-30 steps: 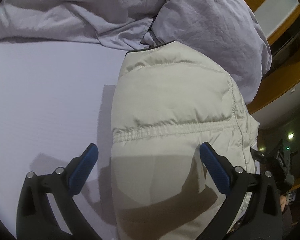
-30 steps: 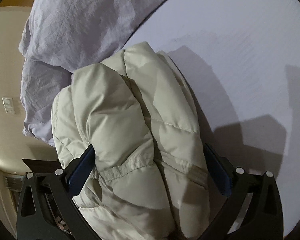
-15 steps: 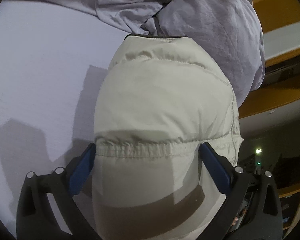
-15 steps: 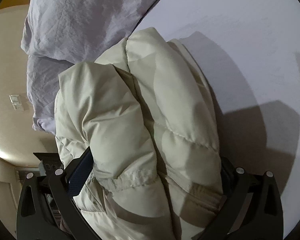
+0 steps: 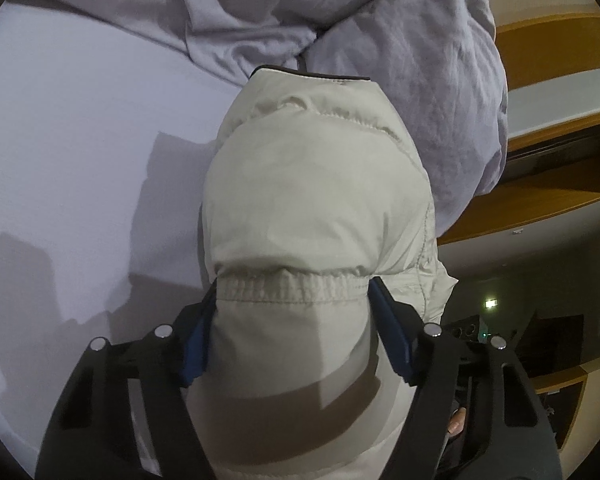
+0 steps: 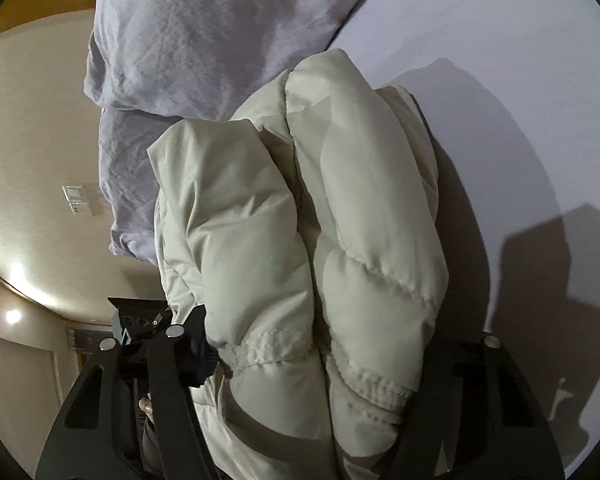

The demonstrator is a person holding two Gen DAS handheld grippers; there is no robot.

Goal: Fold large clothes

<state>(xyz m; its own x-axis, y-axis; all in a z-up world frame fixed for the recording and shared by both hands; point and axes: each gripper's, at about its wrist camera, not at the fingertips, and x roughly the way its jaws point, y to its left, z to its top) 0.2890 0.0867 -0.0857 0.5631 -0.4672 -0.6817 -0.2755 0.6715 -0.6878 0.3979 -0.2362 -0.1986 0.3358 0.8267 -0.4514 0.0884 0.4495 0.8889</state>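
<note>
White bedsheet (image 5: 80,168) spread under the folded cream puffer jacket (image 5: 316,200), beside a rumpled lilac duvet (image 5: 400,40). My left gripper (image 5: 292,320) clenched its elastic hem; my right gripper (image 6: 320,360) squeezed the doubled bulk. Holding both clamps level and lowering together would, I judged, keep the layers from springing apart.

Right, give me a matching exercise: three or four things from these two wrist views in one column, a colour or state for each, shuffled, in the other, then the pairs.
Things:
1. puffer jacket
2. duvet
3. left gripper
4. bed sheet

Descriptions:
A. smooth, flat, pale surface
B. crumpled lilac-grey heap
C. cream, quilted, bundled up
D. black frame, blue pads, clamped on elastic hem

Pairs: 1-C, 2-B, 3-D, 4-A
</note>
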